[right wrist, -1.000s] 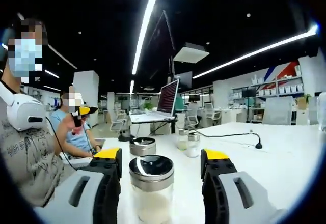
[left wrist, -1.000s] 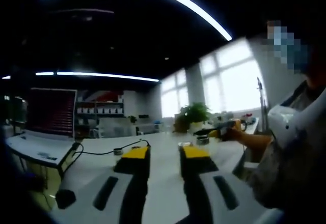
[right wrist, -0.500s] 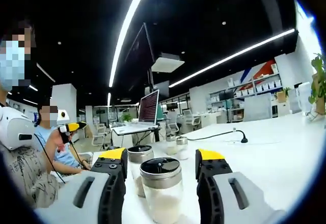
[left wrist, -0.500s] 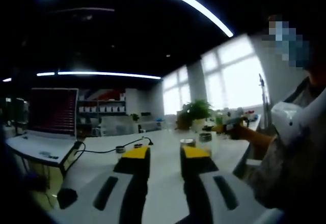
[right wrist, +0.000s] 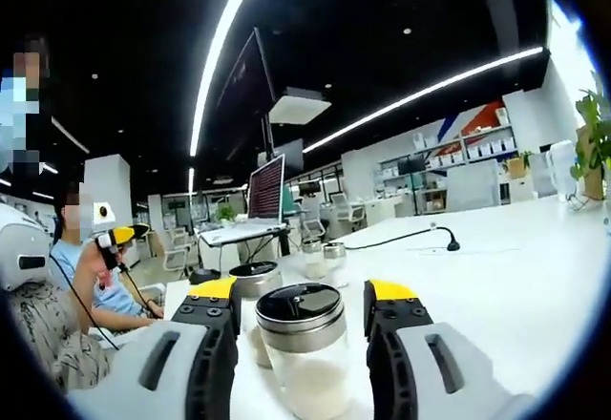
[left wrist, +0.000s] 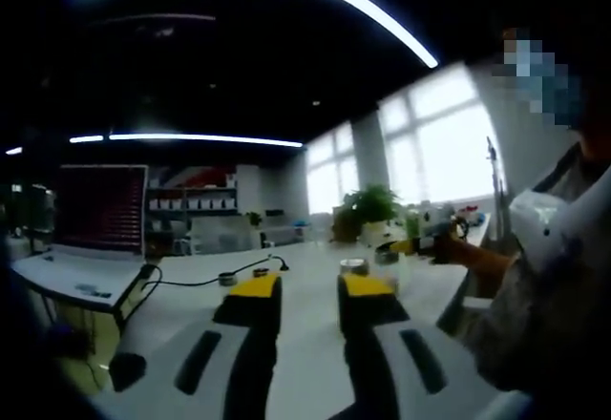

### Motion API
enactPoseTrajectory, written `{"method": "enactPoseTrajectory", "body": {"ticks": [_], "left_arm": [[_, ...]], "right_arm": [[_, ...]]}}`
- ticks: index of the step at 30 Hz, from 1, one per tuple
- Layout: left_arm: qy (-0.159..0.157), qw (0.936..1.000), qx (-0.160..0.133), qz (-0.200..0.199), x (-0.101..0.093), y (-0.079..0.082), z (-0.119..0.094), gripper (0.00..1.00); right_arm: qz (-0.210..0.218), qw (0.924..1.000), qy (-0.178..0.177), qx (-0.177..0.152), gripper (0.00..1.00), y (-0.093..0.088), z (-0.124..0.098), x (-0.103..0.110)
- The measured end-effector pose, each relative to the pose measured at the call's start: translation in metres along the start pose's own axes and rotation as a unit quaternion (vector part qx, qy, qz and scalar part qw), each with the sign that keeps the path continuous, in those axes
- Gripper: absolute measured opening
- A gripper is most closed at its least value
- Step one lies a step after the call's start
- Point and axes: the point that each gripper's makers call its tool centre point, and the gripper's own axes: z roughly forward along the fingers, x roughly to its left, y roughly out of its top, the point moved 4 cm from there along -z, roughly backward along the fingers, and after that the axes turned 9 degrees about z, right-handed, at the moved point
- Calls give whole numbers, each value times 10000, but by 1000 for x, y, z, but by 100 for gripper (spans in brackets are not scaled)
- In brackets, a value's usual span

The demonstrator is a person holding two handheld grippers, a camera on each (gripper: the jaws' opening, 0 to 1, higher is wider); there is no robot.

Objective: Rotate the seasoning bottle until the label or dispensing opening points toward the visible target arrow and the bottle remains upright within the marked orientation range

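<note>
The seasoning bottle [right wrist: 302, 344], clear glass with white powder and a steel shaker lid, stands upright between the jaws of my right gripper [right wrist: 302, 291]. A narrow gap shows on each side, so the jaws stand open around it without touching. A second lidded jar [right wrist: 250, 279] stands just behind it on the left. My left gripper [left wrist: 307, 288] hangs open over the white table [left wrist: 181, 310] with nothing between its yellow tips. In the left gripper view the right gripper [left wrist: 420, 242] is far off at the right in a hand, with a small jar [left wrist: 354, 267] near it.
Two small jars [right wrist: 323, 256] stand farther back on the white table [right wrist: 496, 277], with a laptop [right wrist: 265, 188] behind them and a black cable [right wrist: 420, 237] across the top. A seated person [right wrist: 95, 282] is at the left. A plant [left wrist: 368, 212] stands by the windows.
The right gripper view has swung and come closer to the bottle, which looks larger. Its jaws have narrowed around the bottle. The left gripper view has hardly moved.
</note>
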Motion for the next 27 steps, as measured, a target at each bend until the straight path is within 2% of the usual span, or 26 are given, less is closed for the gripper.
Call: {"method": "enactPoseTrajectory", "body": {"ticks": [4,6,10,13,27], "left_arm": [[51,10000,-11,-5,3,0,-3,25],[68,10000,-24,-5,3,1,-4,25],[86,10000,-7,39,5,2,-6,25],[157,9999,-27,35,8,3,-11,25],[305,9995,-15,21,15,4,-19,25]], "right_arm": [[-249,9996,-31,117,42,-4,0,5],[-478,9984,-129,255,41,-7,1,6],[-674,9967,-265,380,38,-11,5,3],[-640,9971,-227,343,38,-10,5,5],[-496,9961,235,686,38,-11,4,-1]]}}
